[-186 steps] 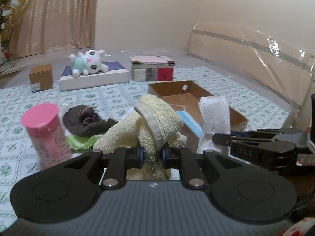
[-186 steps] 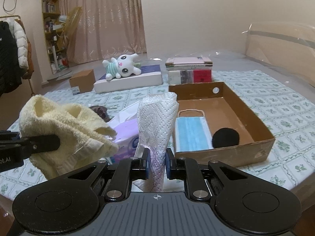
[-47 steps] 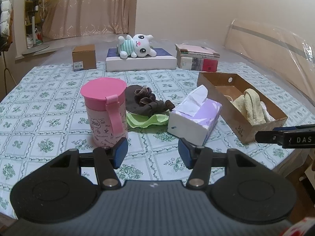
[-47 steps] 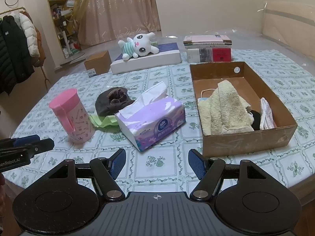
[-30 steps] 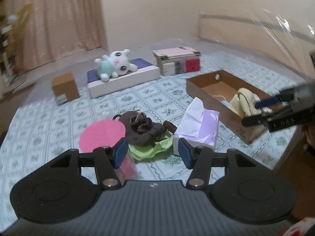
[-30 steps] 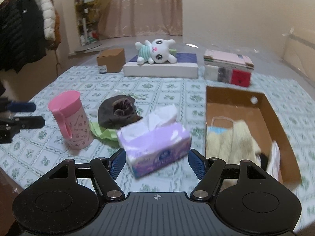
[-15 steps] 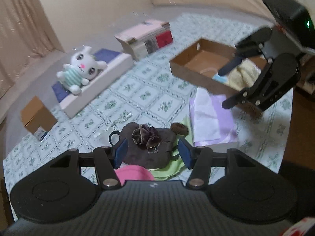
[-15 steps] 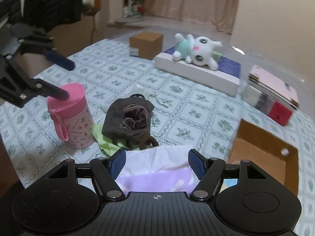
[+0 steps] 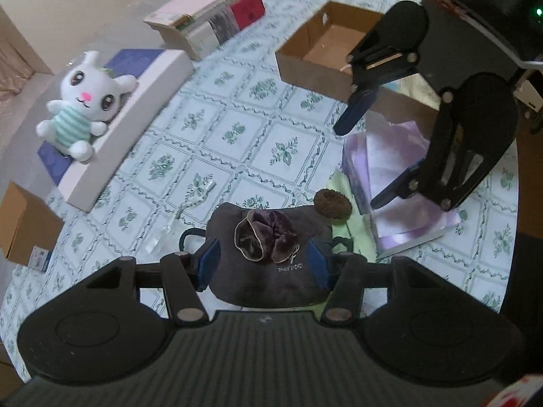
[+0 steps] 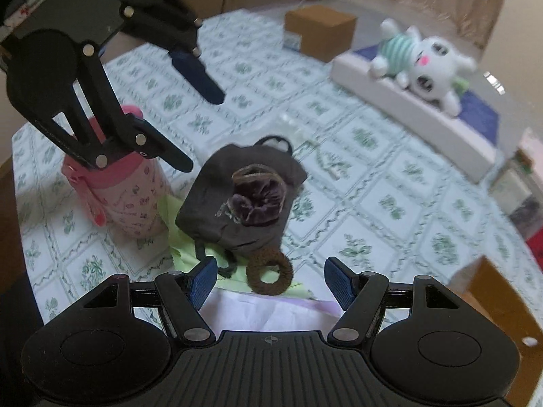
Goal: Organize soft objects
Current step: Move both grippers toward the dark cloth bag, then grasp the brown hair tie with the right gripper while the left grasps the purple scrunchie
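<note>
A dark grey cloth pouch point(image 9: 268, 271) lies on the patterned tablecloth with a purple velvet scrunchie point(image 9: 266, 235) on top. A brown hair ring point(image 9: 332, 203) and a light green cloth point(image 9: 342, 190) lie beside it. My left gripper point(image 9: 264, 264) is open, its pads on either side of the pouch. My right gripper point(image 10: 271, 283) is open above the brown ring point(image 10: 269, 276), over the tissue box point(image 10: 271, 312). The pouch point(image 10: 237, 200) and scrunchie point(image 10: 256, 195) also show in the right wrist view.
A pink cup point(image 10: 115, 196) stands left of the pouch. A purple tissue box point(image 9: 400, 183) sits right of it. A cardboard box point(image 9: 325, 47) holds a towel. A plush rabbit point(image 9: 85, 101) lies on a white box, with stacked books point(image 9: 210, 17) and a small carton point(image 9: 23, 224).
Both grippers have dropped down and tilted toward the pouch. The left gripper now straddles the pouch; the right gripper has closed in over the tissue box and brown ring.
</note>
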### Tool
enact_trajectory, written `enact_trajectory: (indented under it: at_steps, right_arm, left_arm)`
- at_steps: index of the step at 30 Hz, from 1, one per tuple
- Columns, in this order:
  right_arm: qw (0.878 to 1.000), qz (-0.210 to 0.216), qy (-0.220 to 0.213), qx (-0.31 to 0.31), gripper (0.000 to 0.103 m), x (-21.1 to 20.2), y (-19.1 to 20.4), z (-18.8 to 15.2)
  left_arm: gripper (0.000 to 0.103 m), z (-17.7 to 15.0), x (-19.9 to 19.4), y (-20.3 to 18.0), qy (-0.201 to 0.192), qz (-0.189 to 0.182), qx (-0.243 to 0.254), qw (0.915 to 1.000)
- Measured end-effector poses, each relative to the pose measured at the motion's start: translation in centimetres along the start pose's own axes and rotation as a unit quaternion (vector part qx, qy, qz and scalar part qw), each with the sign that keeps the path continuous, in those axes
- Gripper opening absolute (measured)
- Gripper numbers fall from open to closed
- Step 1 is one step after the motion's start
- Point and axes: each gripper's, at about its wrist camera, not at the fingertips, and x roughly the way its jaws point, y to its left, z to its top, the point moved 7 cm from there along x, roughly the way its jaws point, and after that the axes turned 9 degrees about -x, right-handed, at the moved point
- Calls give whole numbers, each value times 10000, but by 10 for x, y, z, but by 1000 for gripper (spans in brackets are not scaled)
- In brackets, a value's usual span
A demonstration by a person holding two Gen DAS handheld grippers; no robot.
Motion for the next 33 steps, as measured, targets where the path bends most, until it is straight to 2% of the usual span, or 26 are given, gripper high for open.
enact_trajectory:
  at_steps: [10, 18, 21, 23, 25, 27, 28, 29, 33]
  right_arm:
    - [9972, 554, 437, -233, 69, 49, -10, 1]
    - [9934, 676, 884, -290, 67, 81, -19, -8]
    - [9919, 785, 981, -199, 57, 87, -22, -10]
    - [9910, 867, 1008, -166, 44, 90, -22, -12]
    - [9910, 864, 1005, -164, 40, 91, -22, -13]
    - [9920, 824, 955, -97, 27, 90, -24, -13]
    - [9925, 799, 927, -55, 16, 88, -26, -12]
    - [9930, 772, 894, -18, 11, 86, -27, -11]
    - [9956, 567, 741, 65, 10, 71, -37, -11]
  left_arm:
    - [53, 3, 47, 5, 407, -275, 224, 9985]
    - [53, -2, 70, 7, 552, -433, 226, 9973]
    - [53, -4, 76, 9, 601, -475, 219, 9968]
    - [53, -4, 79, 11, 610, -511, 180, 9967]
    - [53, -4, 81, 11, 624, -538, 167, 9965]
    - [53, -5, 84, 11, 663, -532, 187, 9962]
    - [53, -5, 85, 11, 688, -519, 209, 9961]
    - [53, -5, 87, 10, 712, -503, 235, 9959]
    - [53, -1, 92, 8, 796, -452, 322, 9953]
